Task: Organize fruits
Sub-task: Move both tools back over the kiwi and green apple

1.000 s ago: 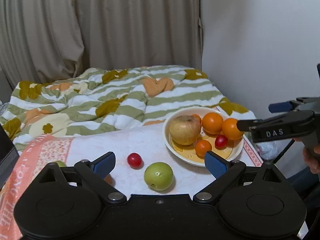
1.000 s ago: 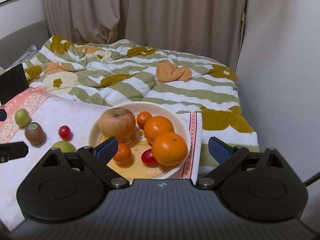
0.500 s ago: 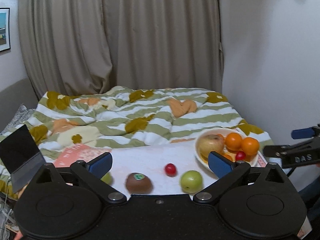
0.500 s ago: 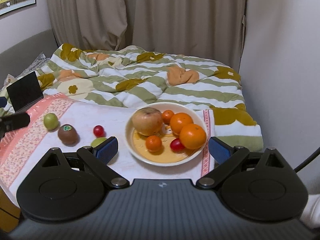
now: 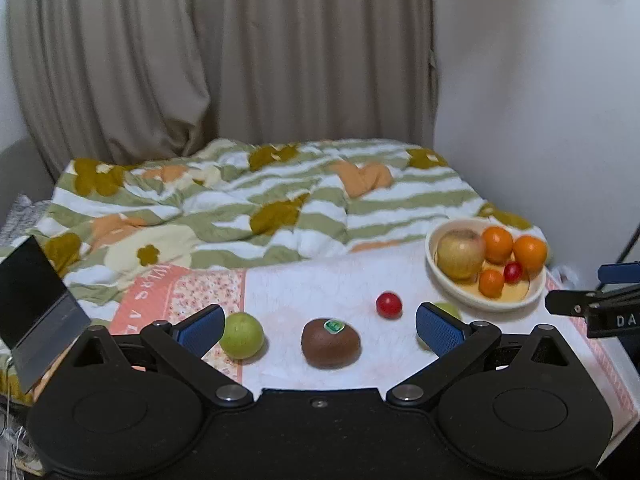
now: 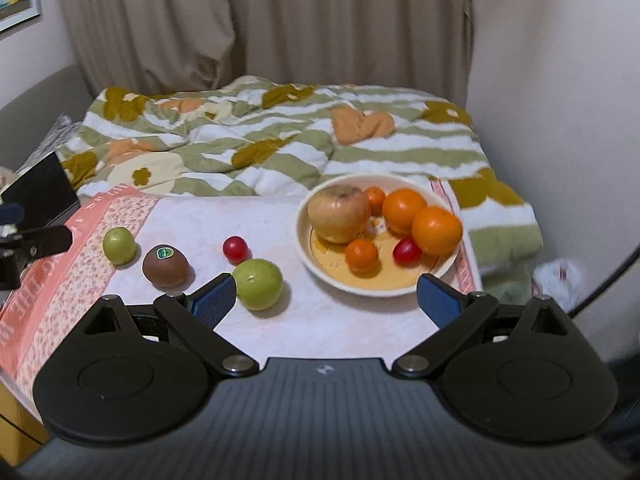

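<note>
While both grippers gape, empty: fuzzy oval kiwi (image 6: 165, 265), glossy round tomato (image 6: 235, 249), smooth ceramic bowl (image 6: 308, 258)

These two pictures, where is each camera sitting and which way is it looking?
Left wrist view: on the left gripper, looking forward and down over the kiwi and table; its own open fingers show, plus the right gripper at the right edge.
Right wrist view: on the right gripper, facing the bowl of fruit; its open fingers show, the left gripper at the left edge.
Shared: kiwi, bowl, red tomato, striped quilt.
</note>
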Demonstrator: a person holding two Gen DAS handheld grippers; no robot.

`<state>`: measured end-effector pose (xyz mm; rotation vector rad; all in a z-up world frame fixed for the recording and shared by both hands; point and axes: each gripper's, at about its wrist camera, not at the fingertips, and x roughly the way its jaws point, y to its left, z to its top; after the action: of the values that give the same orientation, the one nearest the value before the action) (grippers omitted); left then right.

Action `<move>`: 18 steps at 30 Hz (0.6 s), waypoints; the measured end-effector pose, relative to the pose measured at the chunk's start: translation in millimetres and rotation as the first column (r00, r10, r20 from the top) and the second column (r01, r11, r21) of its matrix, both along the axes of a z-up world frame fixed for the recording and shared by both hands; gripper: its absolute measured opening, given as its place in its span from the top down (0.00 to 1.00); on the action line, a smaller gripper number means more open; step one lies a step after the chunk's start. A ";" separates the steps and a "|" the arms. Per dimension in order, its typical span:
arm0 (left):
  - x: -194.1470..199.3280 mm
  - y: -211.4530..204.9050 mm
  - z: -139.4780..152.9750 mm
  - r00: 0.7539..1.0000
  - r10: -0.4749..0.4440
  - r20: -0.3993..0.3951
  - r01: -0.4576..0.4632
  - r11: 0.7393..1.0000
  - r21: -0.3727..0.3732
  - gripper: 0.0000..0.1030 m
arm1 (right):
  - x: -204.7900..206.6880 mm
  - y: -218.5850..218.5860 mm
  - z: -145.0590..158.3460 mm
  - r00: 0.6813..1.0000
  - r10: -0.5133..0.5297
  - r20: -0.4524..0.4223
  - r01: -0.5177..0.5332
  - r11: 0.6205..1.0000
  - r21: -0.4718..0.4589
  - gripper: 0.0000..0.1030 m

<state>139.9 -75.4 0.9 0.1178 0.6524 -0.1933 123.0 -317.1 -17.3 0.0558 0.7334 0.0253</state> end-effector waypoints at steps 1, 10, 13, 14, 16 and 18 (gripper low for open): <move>4.7 4.3 -3.4 1.000 -0.011 -0.014 0.011 1.000 0.003 0.00 | 1.6 4.2 -2.7 1.000 -0.015 -0.012 0.015 1.000 0.006 0.00; 46.0 31.1 -36.5 0.983 -0.119 -0.139 0.114 0.993 -0.039 0.00 | 26.9 38.5 -32.4 0.982 -0.161 -0.102 0.164 0.986 0.024 0.00; 58.4 33.2 -47.8 0.976 -0.137 -0.171 0.130 0.990 -0.052 0.00 | 39.9 48.5 -41.6 0.974 -0.190 -0.127 0.194 0.981 0.020 0.00; 62.5 35.3 -51.3 0.973 -0.141 -0.181 0.132 0.989 -0.061 0.00 | 43.4 50.6 -44.0 0.971 -0.195 -0.135 0.201 0.979 0.027 0.00; 69.4 35.2 -59.5 0.968 -0.151 -0.199 0.138 0.987 -0.080 0.00 | 50.6 54.8 -48.0 0.968 -0.203 -0.146 0.210 0.977 0.040 0.00; 77.9 32.1 -68.1 0.963 -0.156 -0.222 0.139 0.986 -0.091 0.00 | 58.2 58.6 -52.3 0.965 -0.207 -0.158 0.216 0.976 0.040 0.00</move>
<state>217.8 -43.2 -67.2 0.0732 0.8652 -0.3791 181.2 -258.5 -69.6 0.1918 0.8771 -0.1641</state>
